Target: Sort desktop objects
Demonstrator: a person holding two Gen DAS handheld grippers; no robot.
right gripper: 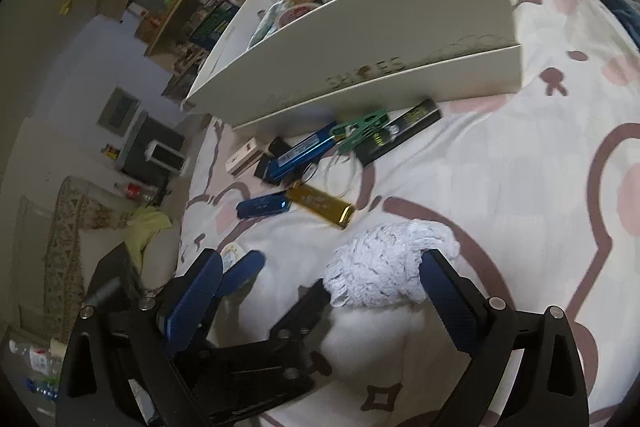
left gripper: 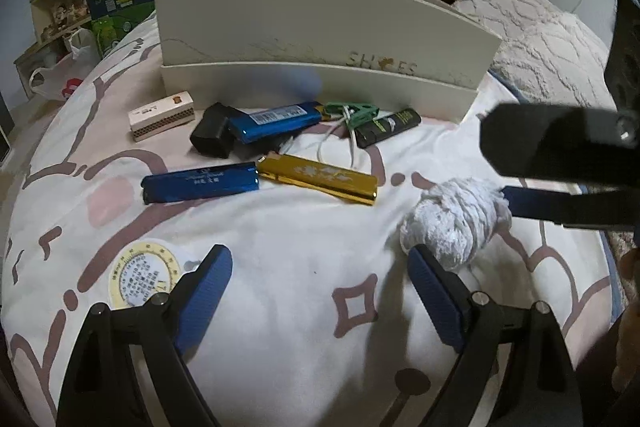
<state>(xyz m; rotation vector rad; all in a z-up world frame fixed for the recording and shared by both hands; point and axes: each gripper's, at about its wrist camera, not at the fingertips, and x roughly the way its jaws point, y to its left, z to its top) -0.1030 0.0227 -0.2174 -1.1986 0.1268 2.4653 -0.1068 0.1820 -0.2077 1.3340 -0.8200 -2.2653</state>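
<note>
Beside the white bundle [left gripper: 452,223], both tools gaping, empty: left tool [left gripper: 320,291], right tool [right gripper: 336,291].

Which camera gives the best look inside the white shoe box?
The right wrist view: it looks over the shoe box wall onto the jumbled things inside. The left wrist view shows only its outer front wall with lettering.

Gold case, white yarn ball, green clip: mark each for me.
gold case [left gripper: 318,178], left wrist view, middle of its top face
white yarn ball [right gripper: 384,273], right wrist view, centre of the bundle
green clip [right gripper: 362,130], right wrist view, middle of its body
</note>
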